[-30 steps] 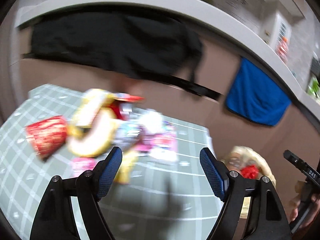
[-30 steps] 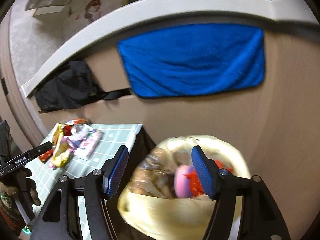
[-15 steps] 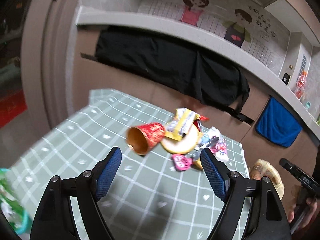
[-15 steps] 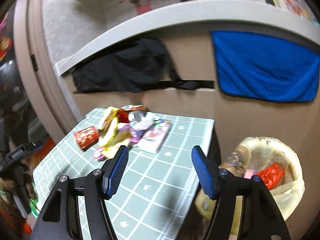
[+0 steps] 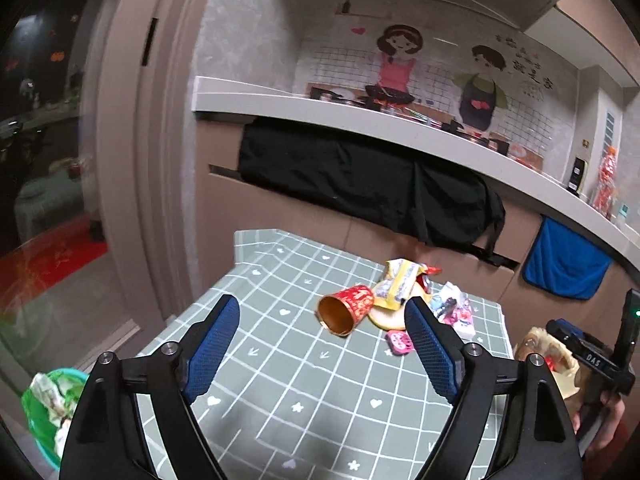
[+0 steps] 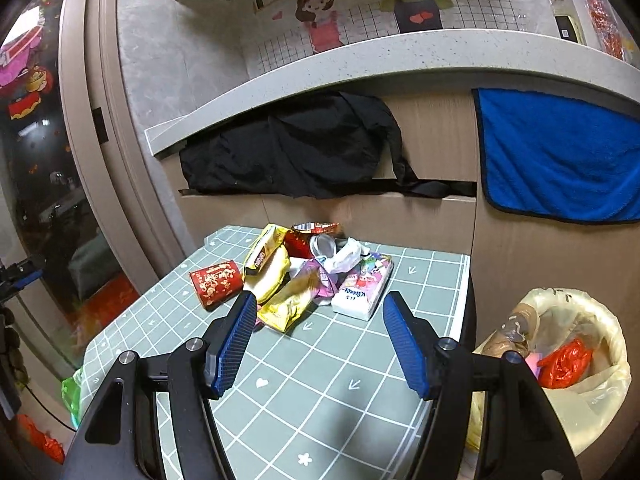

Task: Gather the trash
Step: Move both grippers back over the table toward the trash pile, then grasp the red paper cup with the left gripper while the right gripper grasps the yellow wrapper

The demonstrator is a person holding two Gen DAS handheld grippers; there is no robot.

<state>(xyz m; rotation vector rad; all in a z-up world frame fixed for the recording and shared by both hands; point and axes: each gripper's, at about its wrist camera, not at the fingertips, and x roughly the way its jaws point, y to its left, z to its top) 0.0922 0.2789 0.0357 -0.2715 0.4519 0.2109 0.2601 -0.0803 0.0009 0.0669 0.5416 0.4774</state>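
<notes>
Green bin [image 5: 48, 412] cut by lower left edge in left wrist view. Yellow-lined bin [image 6: 576, 364] partly behind right gripper arm; brown item inside unclear. Pile of wrappers [image 6: 308, 272] overlapping, lower pieces hidden. Person's hand [image 5: 600, 424] only partly visible at right edge.

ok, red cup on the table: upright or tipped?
Tipped. The red cup lies on its side on the table, open mouth facing the left wrist camera.
</notes>
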